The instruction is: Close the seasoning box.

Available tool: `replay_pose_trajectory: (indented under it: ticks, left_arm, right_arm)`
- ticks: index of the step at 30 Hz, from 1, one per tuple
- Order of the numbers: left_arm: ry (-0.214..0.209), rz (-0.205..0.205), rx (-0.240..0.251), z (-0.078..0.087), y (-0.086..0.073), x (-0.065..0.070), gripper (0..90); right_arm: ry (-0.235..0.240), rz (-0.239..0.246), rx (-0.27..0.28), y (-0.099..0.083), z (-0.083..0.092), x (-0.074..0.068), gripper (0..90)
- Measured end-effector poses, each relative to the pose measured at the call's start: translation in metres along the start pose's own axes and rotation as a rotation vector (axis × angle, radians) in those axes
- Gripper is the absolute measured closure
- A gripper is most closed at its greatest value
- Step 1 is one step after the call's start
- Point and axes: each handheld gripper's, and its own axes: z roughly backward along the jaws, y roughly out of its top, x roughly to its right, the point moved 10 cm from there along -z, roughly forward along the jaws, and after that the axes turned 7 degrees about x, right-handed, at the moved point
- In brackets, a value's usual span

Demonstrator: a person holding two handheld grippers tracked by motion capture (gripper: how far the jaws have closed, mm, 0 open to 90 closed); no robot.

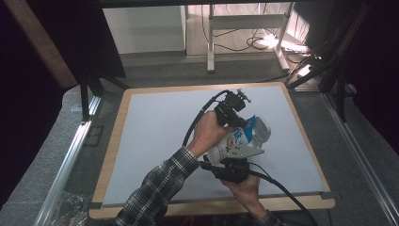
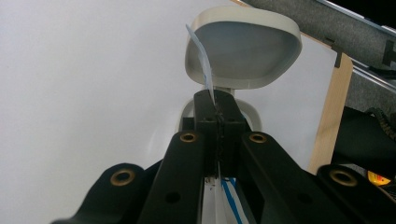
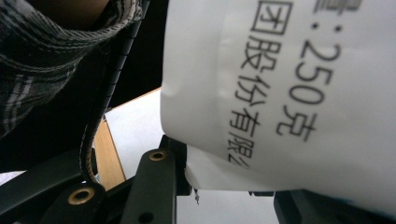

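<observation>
A white container [image 1: 251, 134] with blue print and a rounded pale end [image 1: 262, 129] is held above the white board [image 1: 155, 141], right of its middle. My left gripper [image 1: 239, 121] comes at it from the far left. In the left gripper view its jaws [image 2: 217, 105] are shut on a thin blue and white flap [image 2: 205, 70], and the container's pale rounded rim [image 2: 243, 18] shows beyond. My right gripper [image 1: 237, 155] is under its grey plate on the near side. Its jaws [image 3: 229, 196] clamp the white printed body [image 3: 280, 93].
The board has a wooden border [image 1: 211, 205] and rests on grey carpet. Metal rails [image 1: 70, 155] run along both sides. Table legs and cables [image 1: 254, 42] stand beyond the far edge. A plaid sleeve [image 1: 155, 188] crosses the near part of the board.
</observation>
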Motion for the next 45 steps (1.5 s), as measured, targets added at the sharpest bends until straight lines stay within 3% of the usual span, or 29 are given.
replay_pose_trajectory:
  ticks: [45]
  left_arm:
    - [0.001, 0.004, -0.016, -0.0004, 0.0004, -0.0002, 89.6]
  right_arm:
    - [0.007, -0.003, 0.007, 0.0025, 0.0008, -0.0013, 68.7]
